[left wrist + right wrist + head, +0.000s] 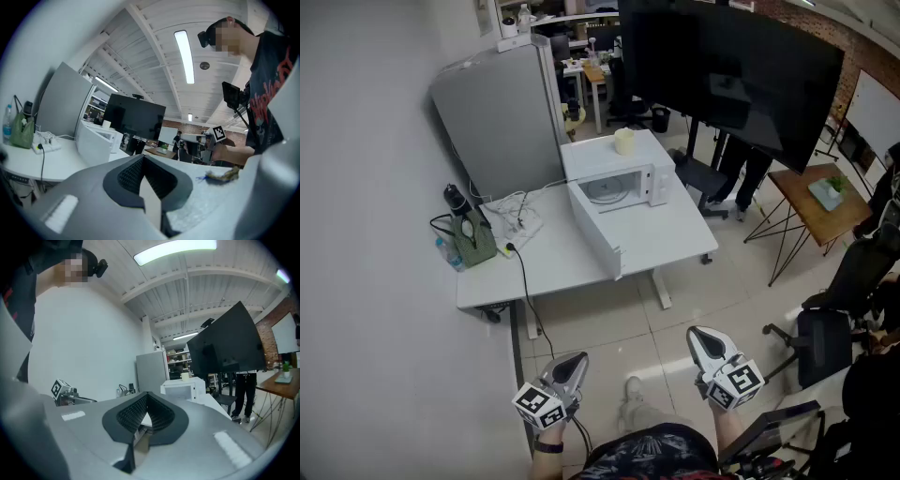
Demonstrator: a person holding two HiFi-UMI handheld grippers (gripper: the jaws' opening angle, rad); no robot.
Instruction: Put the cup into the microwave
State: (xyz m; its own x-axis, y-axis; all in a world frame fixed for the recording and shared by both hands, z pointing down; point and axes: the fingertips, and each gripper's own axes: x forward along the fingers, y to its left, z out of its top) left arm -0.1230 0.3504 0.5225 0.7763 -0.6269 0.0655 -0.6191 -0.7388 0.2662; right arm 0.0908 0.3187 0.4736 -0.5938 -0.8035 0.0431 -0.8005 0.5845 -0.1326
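A pale cup (624,142) stands on top of the white microwave (649,174) at the back of the white table (553,267). The microwave's door (595,234) hangs open toward me, showing the turntable inside. Both grippers are held low over the floor, well short of the table. My left gripper (572,362) and right gripper (701,336) point level toward the table, jaws together and empty. In the left gripper view the shut left gripper (143,157) frames the cup (107,124) far off. The right gripper (147,395), also shut, looks toward the cup (185,376).
A grey partition panel (502,122) stands at the table's back left. A green bag (474,240) and a power strip with cables (517,221) lie on the left side. A large black screen (731,66), a wooden side table (816,202) and an office chair (830,328) are to the right.
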